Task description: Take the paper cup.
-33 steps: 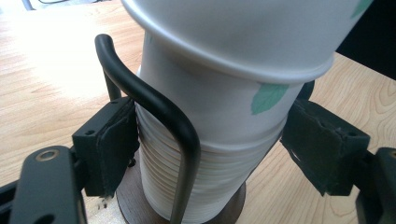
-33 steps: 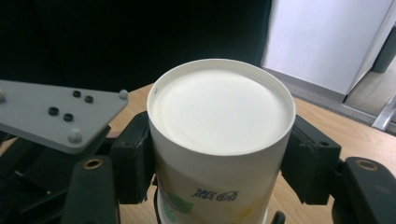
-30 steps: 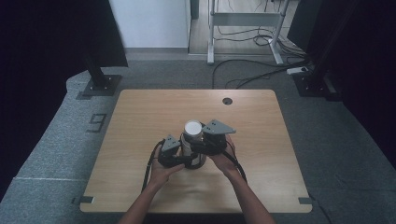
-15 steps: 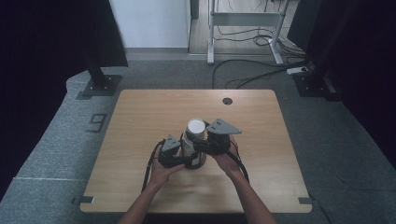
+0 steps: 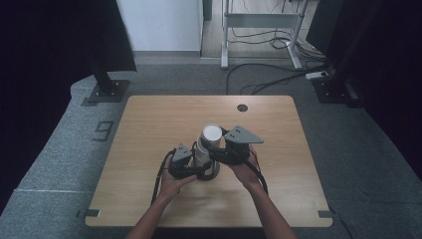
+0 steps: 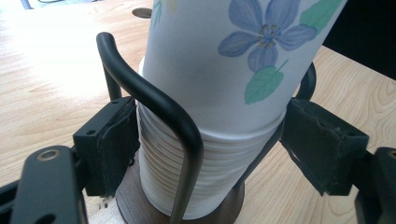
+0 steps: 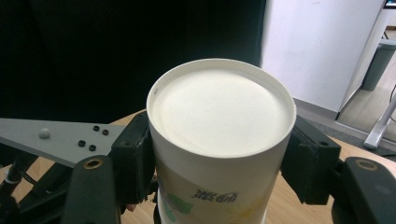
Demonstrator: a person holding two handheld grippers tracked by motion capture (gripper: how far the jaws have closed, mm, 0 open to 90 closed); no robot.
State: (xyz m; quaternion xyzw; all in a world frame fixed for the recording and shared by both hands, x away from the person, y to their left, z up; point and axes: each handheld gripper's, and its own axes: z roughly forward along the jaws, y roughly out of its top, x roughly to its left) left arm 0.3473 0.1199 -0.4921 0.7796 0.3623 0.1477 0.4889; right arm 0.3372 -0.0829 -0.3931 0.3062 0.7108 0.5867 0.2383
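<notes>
White paper is what both my claws are working on: a stack of upside-down paper cups (image 5: 209, 149) standing in a holder (image 6: 154, 100) of bent black wire on a round dark wooden base, near the middle of the wooden table (image 5: 149, 119). From the high view I see my left gripper (image 5: 191, 167) low at the left of the stack and my right gripper (image 5: 219, 149) higher up at its right, each with a hand behind it. Looking along the right gripper (image 7: 222, 163), its two black pads sit pressed against opposite sides of the top cup (image 7: 222, 140) just under its flat bottom, which faces up at me; this claw is pinching that cup, drawn in as far as the cup's width lets it. The cup's wall carries green and yellow printing with some lettering below the rim. Looking along the left gripper (image 6: 210, 147), the top cup (image 6: 233, 56) with its blue flower and green leaves stands tilted a little and sits raised out of the ribbed stack of rims below it. My left pads flank that ribbed stack: the left-hand pad (image 6: 116, 144) rests right against the rims beside a wire upright, while the right-hand pad (image 6: 317, 140) is at the far side near another wire, and I cannot tell whether it presses on the cups or just stands beside them. So the left claw is spread about as wide as the stack, around it, low near the base.
</notes>
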